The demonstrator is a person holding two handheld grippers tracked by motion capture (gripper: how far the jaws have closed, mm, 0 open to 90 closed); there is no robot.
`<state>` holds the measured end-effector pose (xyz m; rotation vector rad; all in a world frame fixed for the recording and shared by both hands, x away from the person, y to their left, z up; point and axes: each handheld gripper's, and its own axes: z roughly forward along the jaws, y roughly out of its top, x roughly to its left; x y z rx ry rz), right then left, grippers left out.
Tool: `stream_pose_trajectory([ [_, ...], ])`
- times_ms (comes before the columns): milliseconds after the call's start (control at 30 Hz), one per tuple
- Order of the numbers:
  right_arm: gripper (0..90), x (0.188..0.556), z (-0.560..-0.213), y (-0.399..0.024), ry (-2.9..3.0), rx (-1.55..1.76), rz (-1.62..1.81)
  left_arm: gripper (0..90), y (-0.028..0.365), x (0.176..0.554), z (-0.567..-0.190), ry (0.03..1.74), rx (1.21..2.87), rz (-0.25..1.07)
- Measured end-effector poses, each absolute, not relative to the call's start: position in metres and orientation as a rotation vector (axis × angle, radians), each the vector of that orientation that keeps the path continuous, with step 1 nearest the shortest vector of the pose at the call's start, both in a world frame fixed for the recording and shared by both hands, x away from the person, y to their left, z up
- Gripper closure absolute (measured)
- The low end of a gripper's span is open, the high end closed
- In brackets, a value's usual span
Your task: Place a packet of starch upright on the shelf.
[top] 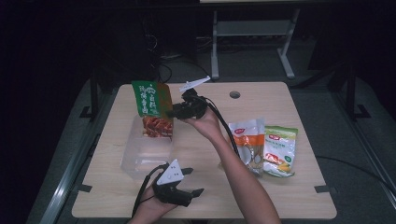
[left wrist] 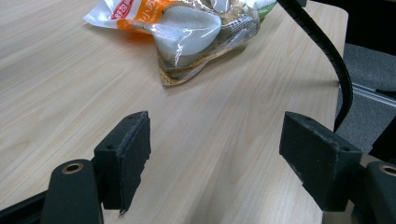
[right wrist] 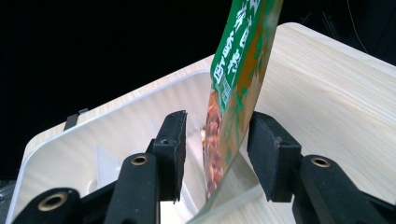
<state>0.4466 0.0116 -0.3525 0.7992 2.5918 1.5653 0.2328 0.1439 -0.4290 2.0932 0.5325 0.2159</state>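
The green snack pouch (right wrist: 233, 93) stands upright between the right gripper (right wrist: 217, 149) jaws (parted, with gaps on both sides), its lower end inside the clear plastic bin (top: 144, 154). The left gripper (left wrist: 215, 158), jaws wide, hovers over the counter (left wrist: 70, 93).

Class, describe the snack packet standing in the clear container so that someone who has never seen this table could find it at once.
Start at the wooden table, then find the clear plastic container on its left half. The green and orange packet stands upright at the container's far end, between the right gripper's jaws. Unlike the orange-and-white packet and the green corn packet lying flat at the right, it stands on end.
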Motion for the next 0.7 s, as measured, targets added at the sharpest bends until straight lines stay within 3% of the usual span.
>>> stream_pose_trajectory([
  [700, 48.0, 0.428, -0.342, -0.054, 2.618, 0.864, 1.493, 24.4, 0.144, 0.237, -0.432, 0.547, 2.096, 0.203],
])
